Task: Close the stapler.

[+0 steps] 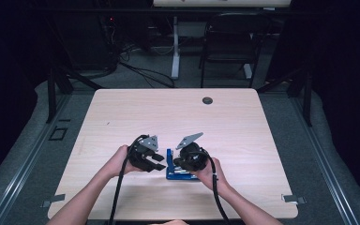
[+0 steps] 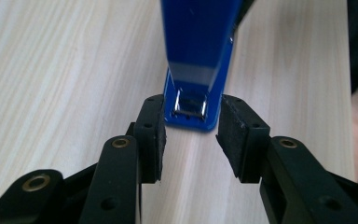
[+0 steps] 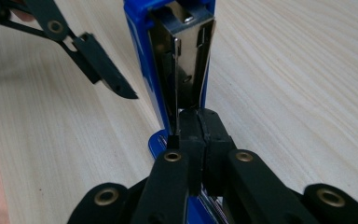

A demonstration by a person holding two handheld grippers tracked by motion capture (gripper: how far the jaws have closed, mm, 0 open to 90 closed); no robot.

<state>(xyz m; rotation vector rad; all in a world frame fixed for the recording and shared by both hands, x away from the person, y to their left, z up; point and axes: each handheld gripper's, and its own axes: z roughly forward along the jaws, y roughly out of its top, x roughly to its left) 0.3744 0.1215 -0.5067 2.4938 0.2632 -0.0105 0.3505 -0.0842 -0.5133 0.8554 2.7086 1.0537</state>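
A blue stapler (image 1: pixel 170 171) lies on the wooden table (image 1: pixel 168 112) near its front edge, hinged open with its top raised. In the left gripper view my left gripper (image 2: pixel 191 135) is open, its jaws on either side of the front tip of the blue stapler (image 2: pixel 196 42) base without touching it. In the right gripper view my right gripper (image 3: pixel 200 133) is shut, pads pressed together at the foot of the stapler's upright metal magazine (image 3: pixel 189 65); nothing shows between them. From above, the left gripper (image 1: pixel 159 162) and right gripper (image 1: pixel 179 163) face each other across the stapler.
A round cable grommet (image 1: pixel 207 100) sits near the table's far edge. Beyond the table stand a black chair (image 1: pixel 232 42) and a white desk leg (image 1: pixel 175 47), with cables on the floor. One finger of the left gripper (image 3: pixel 98 65) crosses the upper left of the right gripper view.
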